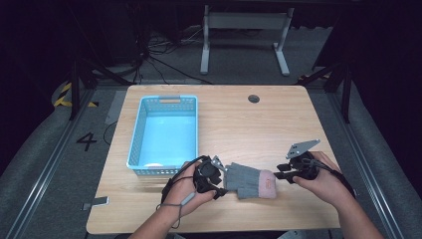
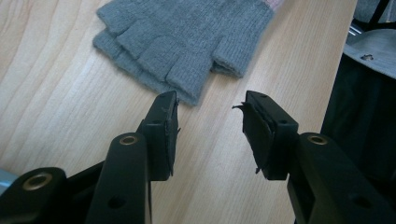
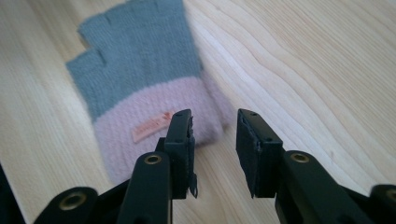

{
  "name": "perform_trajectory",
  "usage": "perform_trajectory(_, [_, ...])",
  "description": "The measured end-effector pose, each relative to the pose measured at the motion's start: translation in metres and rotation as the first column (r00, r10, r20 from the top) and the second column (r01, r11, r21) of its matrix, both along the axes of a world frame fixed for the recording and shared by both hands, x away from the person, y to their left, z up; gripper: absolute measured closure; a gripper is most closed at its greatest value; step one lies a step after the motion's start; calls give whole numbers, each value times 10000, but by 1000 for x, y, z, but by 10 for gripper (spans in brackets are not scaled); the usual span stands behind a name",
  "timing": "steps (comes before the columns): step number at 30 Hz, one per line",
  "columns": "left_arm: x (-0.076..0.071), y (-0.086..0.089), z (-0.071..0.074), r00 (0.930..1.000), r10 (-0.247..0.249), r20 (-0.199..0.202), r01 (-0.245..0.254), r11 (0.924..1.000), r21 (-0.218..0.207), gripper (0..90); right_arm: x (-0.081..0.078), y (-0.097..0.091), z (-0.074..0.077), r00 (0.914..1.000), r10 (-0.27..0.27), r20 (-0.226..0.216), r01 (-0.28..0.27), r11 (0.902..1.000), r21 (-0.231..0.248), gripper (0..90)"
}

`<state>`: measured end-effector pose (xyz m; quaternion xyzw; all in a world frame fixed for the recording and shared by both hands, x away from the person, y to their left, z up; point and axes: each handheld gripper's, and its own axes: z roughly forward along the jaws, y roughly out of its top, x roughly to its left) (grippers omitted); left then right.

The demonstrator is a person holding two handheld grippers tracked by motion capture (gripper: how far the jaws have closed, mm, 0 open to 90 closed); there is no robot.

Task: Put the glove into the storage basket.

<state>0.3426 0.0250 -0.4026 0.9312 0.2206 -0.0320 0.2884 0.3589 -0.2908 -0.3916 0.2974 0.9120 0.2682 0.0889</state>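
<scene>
Working outward from the biggest things: the wooden table [image 1: 278,124] carries a light blue plastic basket [image 1: 141,130] at about ten o'clock from the person's hands, and its near wall stands just beside the left hand. Between the two hands, near the front edge at roughly six o'clock on the tabletop, lies a pair of stacked grey fingerless gloves [image 1: 244,180] with a pink cuff [image 3: 154,128], fingers toward the left and cuff toward the right.

The left gripper [image 2: 210,123] sits at the finger end with its jaws parted and nothing between them; the knitted finger stubs lie just ahead, at about eleven o'clock from the left jaw tip. The right gripper [image 3: 215,135] is likewise released, its jaws spread over bare wood, with the cuff's corner just beside and partly behind its left jaw.

Judging from this, the step in hand is taking hold of the gloves at both ends, probably to lift them toward the basket. To do it well, each gripper should shift so that fabric, not table, lies between its pads: the right one toward its ten o'clock onto the cuff, the left one forward over the finger stubs. Both layers should be pinched together, since the lower glove could slip out. The jaws should come in low, nearly flat, so that a pad slides under the knit.
</scene>
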Motion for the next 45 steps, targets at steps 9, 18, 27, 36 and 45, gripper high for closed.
perform_trajectory(9, [3, -7, -11, 9999, -63, -133, 66, 9998, 212, 563, 6, -11, -9, 9991, -199, -367, 187, 9993, -322, 667])
perform_trajectory(18, [7, -12, -23, 9997, -116, -214, 125, 9990, 431, 565, 9, -8, -21, 9969, 81, -777, -123, 9985, -537, 643])
perform_trajectory(27, [11, -18, -35, 9993, -49, -358, 69, 9985, 552, 587, 10, -5, -26, 9968, 182, -781, -224, 9984, -527, 636])
perform_trajectory(36, [11, -26, -39, 9996, -239, -163, 251, 9969, 741, 645, 11, -3, -26, 9972, 231, -710, -269, 9982, -534, 637])
perform_trajectory(45, [11, -29, -37, 10000, -80, 51, 77, 9980, 620, 713, 9, 1, -25, 9961, 663, -574, -682, 9972, -313, 649])
